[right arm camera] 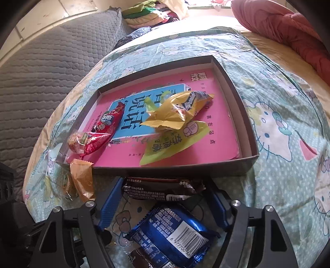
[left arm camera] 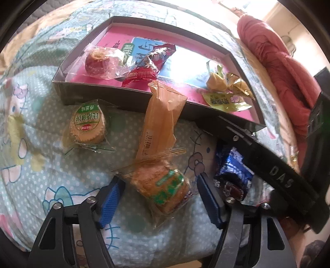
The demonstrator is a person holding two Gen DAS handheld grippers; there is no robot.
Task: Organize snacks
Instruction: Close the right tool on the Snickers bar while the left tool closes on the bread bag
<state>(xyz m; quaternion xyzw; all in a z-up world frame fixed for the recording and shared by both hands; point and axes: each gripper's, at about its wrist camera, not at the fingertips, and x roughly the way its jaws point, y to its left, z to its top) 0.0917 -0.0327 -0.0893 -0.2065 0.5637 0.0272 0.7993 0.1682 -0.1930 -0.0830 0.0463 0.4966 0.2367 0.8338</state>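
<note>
A shallow dark box (left arm camera: 99,96) (right arm camera: 185,169) with a pink book lining it lies on the bed. It holds a red cake (left arm camera: 99,61), a red packet (left arm camera: 148,66) (right arm camera: 107,127) and yellow packets (left arm camera: 222,84) (right arm camera: 177,111). An orange wrapper (left arm camera: 160,117) (right arm camera: 82,179) leans on its front wall. My left gripper (left arm camera: 159,179) is open around a green-labelled cake in clear wrap (left arm camera: 163,189); the pads do not visibly press it. My right gripper (right arm camera: 165,183) is open over a brown packet (right arm camera: 160,189) and a blue packet (right arm camera: 175,230) (left arm camera: 235,171).
A round green-labelled biscuit pack (left arm camera: 88,125) lies left of the orange wrapper. The cartoon-cat bedspread (left arm camera: 41,123) (right arm camera: 288,134) covers the bed. A pink blanket (left arm camera: 274,61) (right arm camera: 288,31) lies at the right, a grey quilted pad (right arm camera: 41,72) at the left, folded clothes (right arm camera: 148,14) behind.
</note>
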